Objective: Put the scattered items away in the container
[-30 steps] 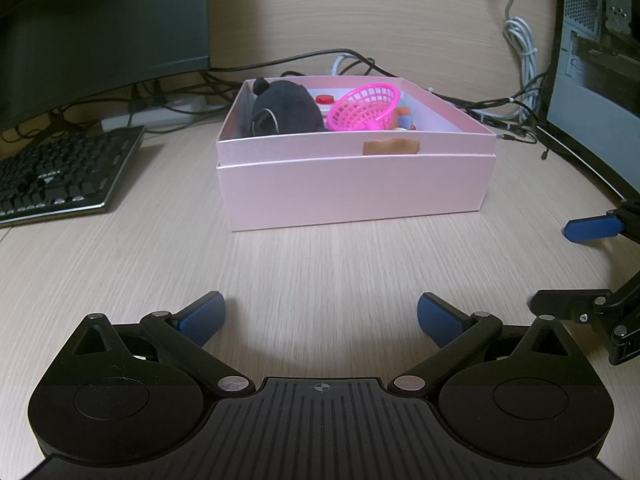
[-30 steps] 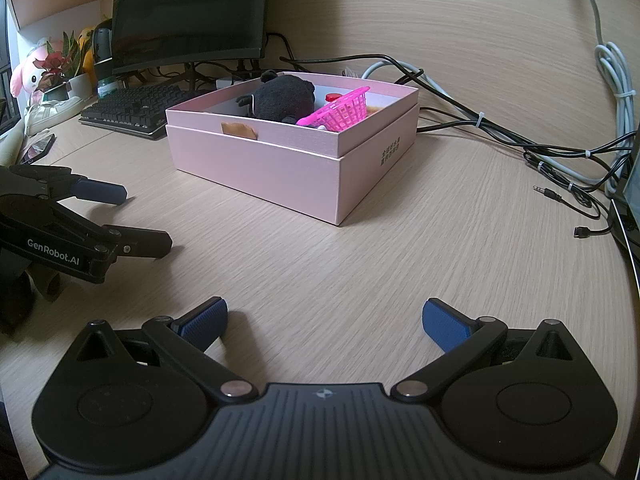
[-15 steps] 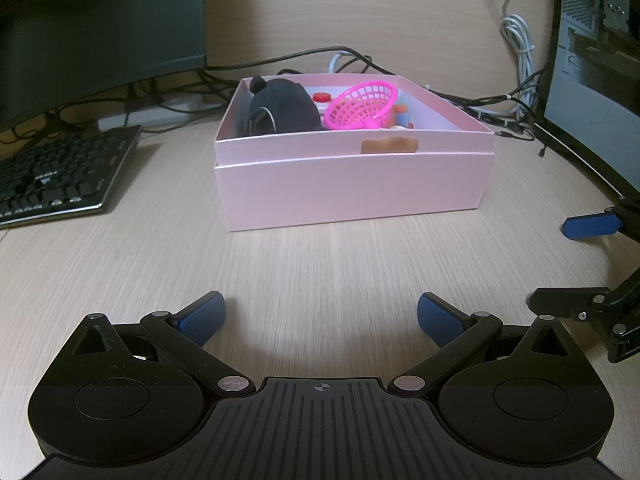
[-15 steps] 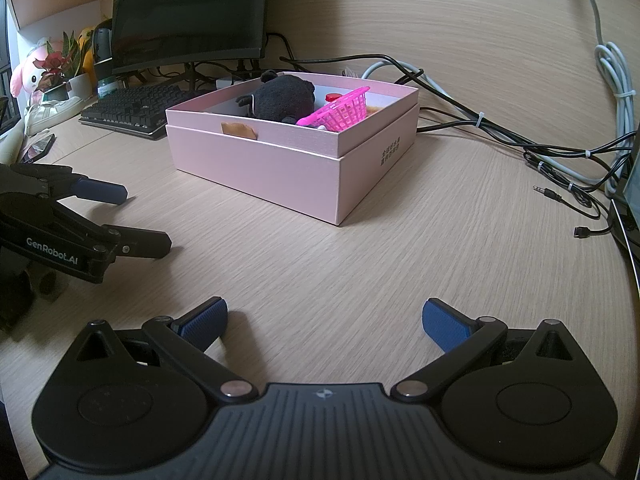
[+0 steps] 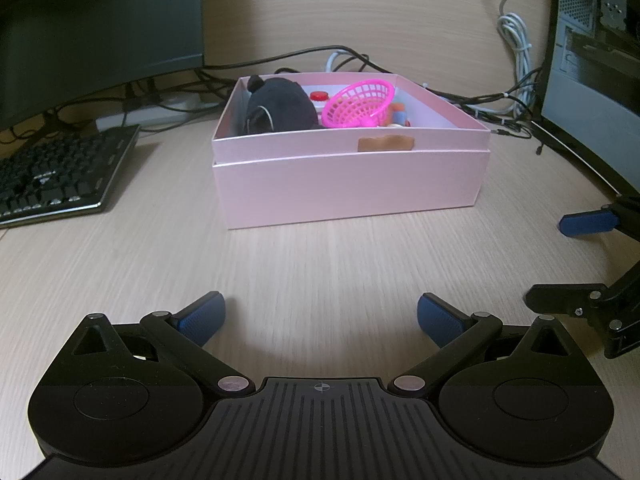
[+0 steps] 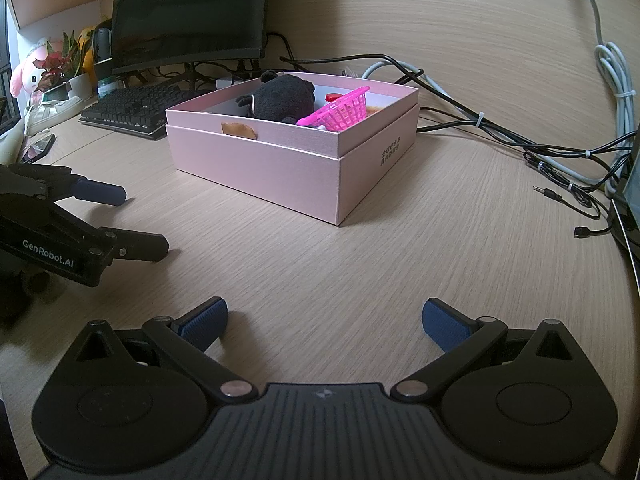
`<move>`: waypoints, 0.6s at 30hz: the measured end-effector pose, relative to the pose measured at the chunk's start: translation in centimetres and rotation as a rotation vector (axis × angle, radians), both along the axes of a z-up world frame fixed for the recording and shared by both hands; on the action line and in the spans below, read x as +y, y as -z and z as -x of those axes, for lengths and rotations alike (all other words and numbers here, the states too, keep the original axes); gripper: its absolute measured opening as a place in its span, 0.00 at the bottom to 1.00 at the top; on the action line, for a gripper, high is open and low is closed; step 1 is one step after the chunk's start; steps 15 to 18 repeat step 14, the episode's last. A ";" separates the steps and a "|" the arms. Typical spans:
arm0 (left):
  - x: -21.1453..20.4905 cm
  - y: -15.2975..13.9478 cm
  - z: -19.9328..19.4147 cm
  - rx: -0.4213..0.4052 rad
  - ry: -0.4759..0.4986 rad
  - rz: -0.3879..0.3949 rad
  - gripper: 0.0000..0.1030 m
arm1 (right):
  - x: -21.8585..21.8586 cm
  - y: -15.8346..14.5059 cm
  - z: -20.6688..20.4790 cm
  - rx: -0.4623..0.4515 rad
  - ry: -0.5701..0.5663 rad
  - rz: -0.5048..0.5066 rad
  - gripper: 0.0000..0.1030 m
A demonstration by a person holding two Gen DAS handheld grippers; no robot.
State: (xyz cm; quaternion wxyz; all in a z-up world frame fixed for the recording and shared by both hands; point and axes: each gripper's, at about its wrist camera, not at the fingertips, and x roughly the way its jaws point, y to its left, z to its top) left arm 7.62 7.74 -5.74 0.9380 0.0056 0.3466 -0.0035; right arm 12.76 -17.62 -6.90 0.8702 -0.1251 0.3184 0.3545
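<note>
A pink box (image 5: pixel 348 188) stands on the desk ahead of both grippers; it also shows in the right wrist view (image 6: pixel 280 168). Inside lie a black plush toy (image 5: pixel 278 110), a pink plastic basket (image 5: pixel 360 104), a red-capped item (image 5: pixel 319 96) and small colourful pieces (image 5: pixel 398 114). My left gripper (image 5: pixel 320 316) is open and empty, low over the desk, well short of the box. My right gripper (image 6: pixel 324 320) is open and empty too. Each gripper shows in the other's view, the right one (image 5: pixel 572 264) and the left one (image 6: pixel 132 220).
A black keyboard (image 5: pixel 56 176) lies left of the box under a dark monitor (image 5: pixel 92 28). Cables (image 6: pixel 500 136) run behind and right of the box, with loose plugs (image 6: pixel 548 192). A computer case (image 5: pixel 596 48) stands at right. Plants and plush toys (image 6: pixel 52 68) sit far left.
The left wrist view has shifted slightly, so the box sits a little further left and back. The right gripper has stayed still. Both stay open.
</note>
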 end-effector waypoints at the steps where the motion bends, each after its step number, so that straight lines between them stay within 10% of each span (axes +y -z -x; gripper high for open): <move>1: 0.0 0.0 0.0 0.000 0.000 0.000 1.00 | 0.0 0.0 0.0 0.000 0.000 0.000 1.00; 18: 0.3 -0.1 0.0 -0.007 0.003 0.018 1.00 | 0.0 0.0 0.0 0.000 0.000 0.000 1.00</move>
